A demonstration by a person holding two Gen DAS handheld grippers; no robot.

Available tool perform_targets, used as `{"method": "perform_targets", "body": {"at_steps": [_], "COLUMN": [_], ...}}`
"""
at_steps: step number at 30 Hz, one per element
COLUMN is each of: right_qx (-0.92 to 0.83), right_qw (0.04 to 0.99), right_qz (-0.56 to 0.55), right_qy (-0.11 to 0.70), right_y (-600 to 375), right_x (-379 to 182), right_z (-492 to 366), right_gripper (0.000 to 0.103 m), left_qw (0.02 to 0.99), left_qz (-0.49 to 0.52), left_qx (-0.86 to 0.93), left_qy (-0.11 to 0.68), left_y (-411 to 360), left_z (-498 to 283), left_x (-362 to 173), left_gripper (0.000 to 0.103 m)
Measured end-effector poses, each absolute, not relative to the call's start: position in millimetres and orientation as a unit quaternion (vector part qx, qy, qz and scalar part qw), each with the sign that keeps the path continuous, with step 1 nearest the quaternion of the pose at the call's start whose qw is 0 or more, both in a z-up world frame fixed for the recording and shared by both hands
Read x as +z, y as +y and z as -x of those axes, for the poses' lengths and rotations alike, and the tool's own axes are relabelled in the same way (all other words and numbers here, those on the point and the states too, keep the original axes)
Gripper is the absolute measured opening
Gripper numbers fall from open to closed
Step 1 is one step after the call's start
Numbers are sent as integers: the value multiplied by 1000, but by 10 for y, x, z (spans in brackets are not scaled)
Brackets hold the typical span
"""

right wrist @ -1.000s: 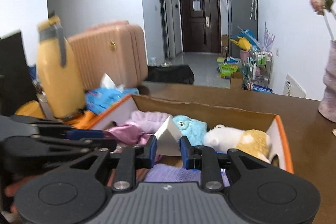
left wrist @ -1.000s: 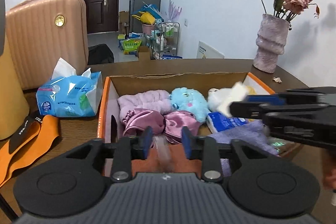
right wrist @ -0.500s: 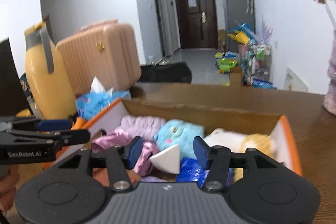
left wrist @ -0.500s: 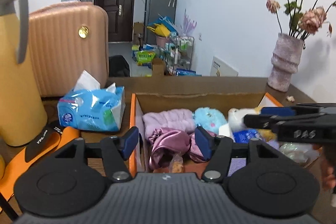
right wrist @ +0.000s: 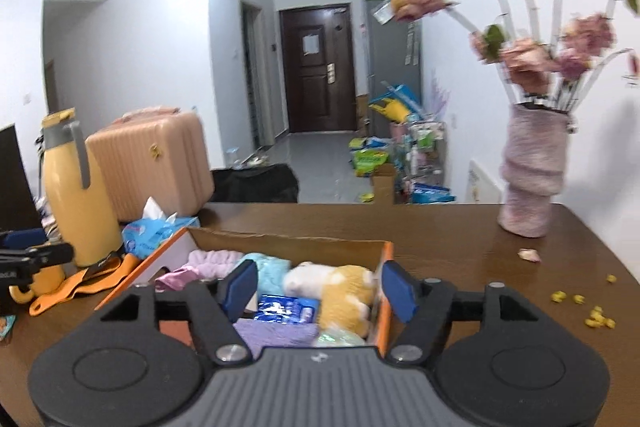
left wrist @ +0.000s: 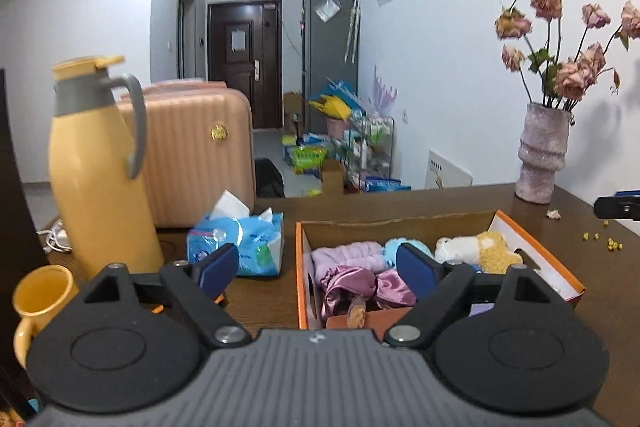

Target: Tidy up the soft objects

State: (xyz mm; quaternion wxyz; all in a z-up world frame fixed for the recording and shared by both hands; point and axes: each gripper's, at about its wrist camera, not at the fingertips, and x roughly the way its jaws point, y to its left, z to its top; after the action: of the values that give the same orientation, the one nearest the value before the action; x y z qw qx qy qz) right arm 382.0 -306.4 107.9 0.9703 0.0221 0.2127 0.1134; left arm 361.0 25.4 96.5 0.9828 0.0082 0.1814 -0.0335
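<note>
With both your left tool (left wrist: 316, 269) and right tool (right wrist: 318, 287) empty and spreading wider, the soft toys (right wrist: 332, 283) sit in the box (left wrist: 299, 267) mid-tabletop; next, find leftovers.

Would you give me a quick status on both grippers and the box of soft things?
Left gripper and right gripper opening, nothing between the pads. Soft toys and cloths in the orange box. Nothing blocking it.

Glossy wooden table (left wrist: 460, 203), satin scrunchie (left wrist: 352, 287).
</note>
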Motion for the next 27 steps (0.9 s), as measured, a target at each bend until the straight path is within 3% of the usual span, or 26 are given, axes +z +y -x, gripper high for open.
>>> {"method": "perform_targets", "body": {"at_steps": [2, 11, 27], "right_qx": [102, 100, 113], "right_qw": [974, 979, 987], "right_qz": [-28, -40, -9], "right_qy": [202, 171, 117], "right_y": [-3128, -3138, -2642], "right_x": [1114, 1163, 601], "right_z": [-3694, -3187, -1481], "right_gripper": [78, 78, 85], "left_qw": [984, 988, 994], "left_qz": [-12, -7, -35], "left_qx": [-33, -33, -42], "left_qy": [173, 151, 96], "left_y": [224, 139, 44], "left_z": [-3504, -3048, -1315], "left_x": [1015, 1134, 614], "left_gripper": [90, 92, 101]}}
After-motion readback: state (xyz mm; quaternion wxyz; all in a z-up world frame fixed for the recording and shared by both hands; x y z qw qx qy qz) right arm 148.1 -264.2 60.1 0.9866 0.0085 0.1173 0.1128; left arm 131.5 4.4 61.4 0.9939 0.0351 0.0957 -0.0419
